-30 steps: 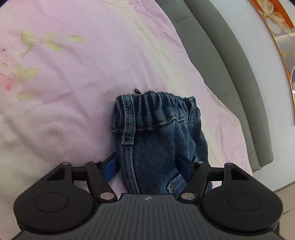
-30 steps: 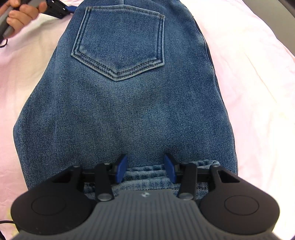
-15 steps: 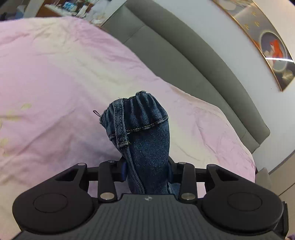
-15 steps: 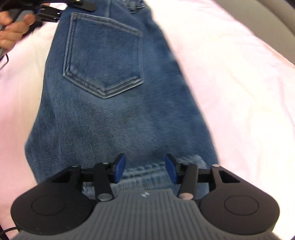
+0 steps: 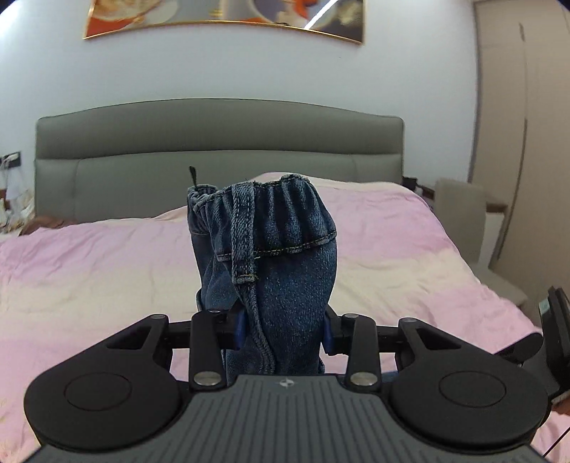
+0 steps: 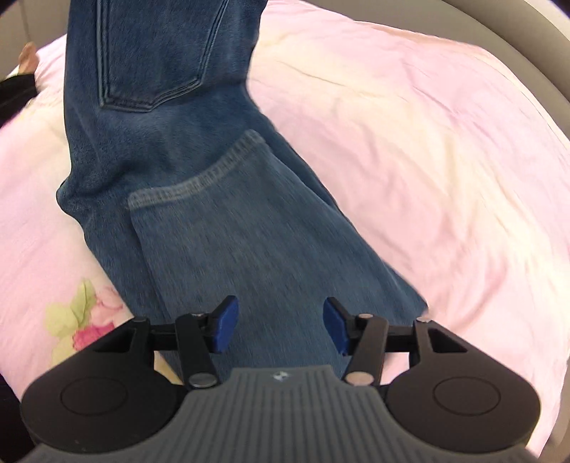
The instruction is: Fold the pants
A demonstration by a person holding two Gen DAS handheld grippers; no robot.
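Note:
The blue denim pants (image 5: 281, 270) stand bunched up between my left gripper's fingers, elastic waistband on top. My left gripper (image 5: 282, 329) is shut on the waistband end and holds it above the pink bed. In the right wrist view the pants (image 6: 199, 178) hang from the upper left, back pocket showing, and a hemmed leg end lies folded on the sheet. My right gripper (image 6: 279, 326) is open, its blue pads either side of the denim just above it, gripping nothing.
A pink bedsheet (image 5: 409, 249) with a flower print (image 6: 85, 313) covers the bed. A grey padded headboard (image 5: 213, 142) stands against the wall, with a framed picture (image 5: 228, 14) above. A bedside unit (image 5: 459, 213) is at the right.
My left gripper closed on the waistband and lifted it, tilting up to face the headboard. My right gripper stayed open and moved back along the legs; the pants rose at the top.

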